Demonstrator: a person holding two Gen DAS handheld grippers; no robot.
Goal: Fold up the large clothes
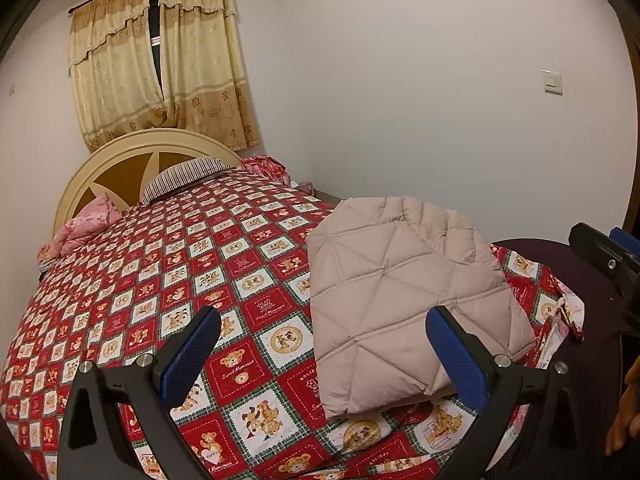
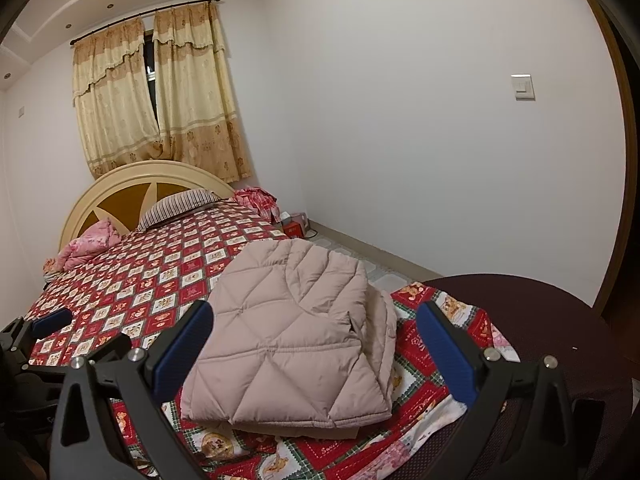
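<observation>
Both pairs of fingers stand spread wide with nothing between their pads. On the left gripper [image 1: 322, 344] each finger is a black bracket faced with a blue, finely dimpled pad [image 1: 192, 356], fixed with round silver screw heads. The right gripper [image 2: 314, 344] is built the same way, its blue fingers [image 2: 450, 354] parted above the bed and clear of the cloth.

Just ahead of them lies the jacket [image 2: 296, 340], a pale dusty-pink padded garment, quilted in a diamond pattern of stitched seams and puffed between the lines. It is folded into a thick, roughly rectangular bundle with layered edges showing at its near and right sides, and it rests flat near the foot corner of the bed. In the left wrist view the same jacket [image 1: 400, 292] sits ahead and to the right, partly behind the right-hand finger.

Under it spreads the bedspread [image 1: 168, 280], a thin printed cotton in red, white and green checks with teddy bears. Some red squares carry white script reading "Sweet Memories"; others read "HOLIDAY", and a heart near the lower edge reads "HAPPY".

Farther off are a striped pillow [image 1: 184, 178], a crumpled pink blanket [image 1: 88, 224] and a cream, arched headboard [image 1: 132, 160] with brown inset panels. Yellow floral curtains [image 2: 160, 92] with a scalloped valance hang from a dark rod. A white wall switch [image 2: 523, 86] sits on the plain wall. A dark maroon rounded surface [image 2: 540, 320] adjoins the bed corner.
</observation>
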